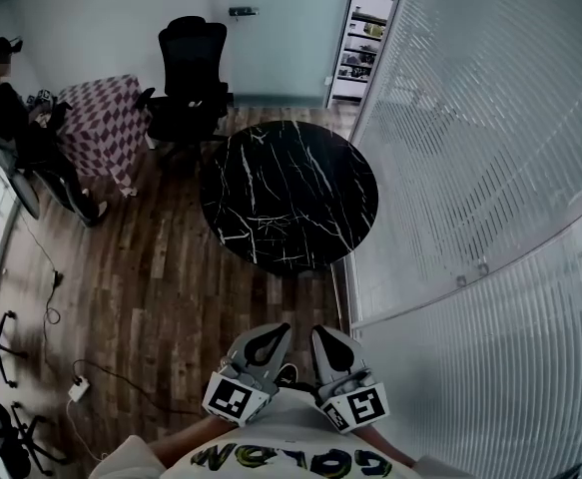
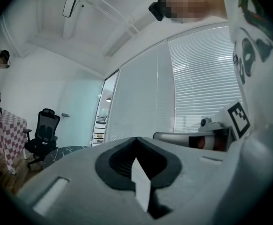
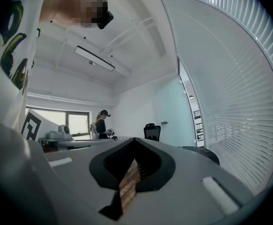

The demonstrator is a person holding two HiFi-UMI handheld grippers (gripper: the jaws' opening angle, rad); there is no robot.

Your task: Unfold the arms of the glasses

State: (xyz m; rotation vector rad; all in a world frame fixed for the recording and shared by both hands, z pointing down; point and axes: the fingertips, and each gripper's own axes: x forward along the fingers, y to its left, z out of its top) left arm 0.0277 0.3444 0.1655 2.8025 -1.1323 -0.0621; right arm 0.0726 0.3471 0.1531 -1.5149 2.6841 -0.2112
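We stood in an office rm, wood floor (image 1: pixel 161 277) underfoot, w/ a long wall of white blinds (image 1: pixel 470 168) running down our right side. Ahead, just beside those blinds, sat the round black marble table (image 1: pixel 289 196), presumably where the work was meant to happen. Behind it stood a black office chair (image 1: pixel 189 78), then a checked-cloth table (image 1: pixel 101 123) at far left w/ another person (image 1: pixel 11 118) busy beside it, well apart from us. A power strip (image 1: pixel 78 389) & its cable lay on the floor at lower left.

We held the left gripper (image 1: pixel 274 332) & right gripper (image 1: pixel 322 335) side by side, tucked near our chest & pointing level toward the marble table. We'd judge that a carry posture, not a working one. Each gripper's own view showed its jaws fully together w/ nothing between them, so both were empty.

The glasses didn't show in any view. The tabletop looked bare, tho its dark veined surface could perhaps hide a thin frame. So the task hadn't begun: we'd first need to find the glasses, then open the jaws
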